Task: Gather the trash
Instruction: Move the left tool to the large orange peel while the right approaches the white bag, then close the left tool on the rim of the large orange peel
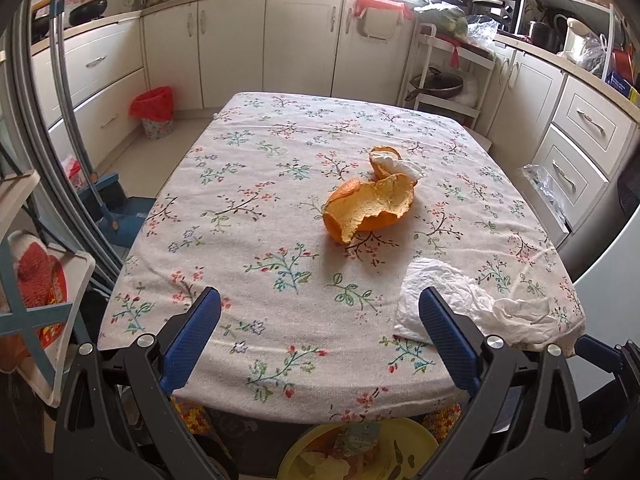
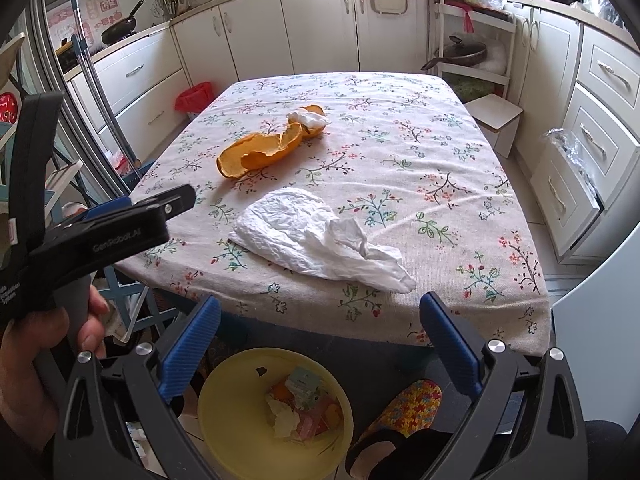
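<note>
White crumpled tissue [image 2: 320, 236] lay near table [image 2: 460, 152] front edge, orange peel [image 2: 260, 152] farther back. Both our grippers, left gripper [image 1: 320, 312] and right gripper [image 2: 320, 316], gaped wide, empty. We judged tissue next: grasp, drop into yellow bin [image 2: 224, 432] below.

We are seeing a crumpled white tissue [image 2: 316, 236] lying flat near the table's front edge, curled orange peel [image 2: 260, 150] sitting farther back with a small tissue wad [image 2: 310, 119] touching it, and a yellow bin [image 2: 276, 412] holding scraps below.
</note>
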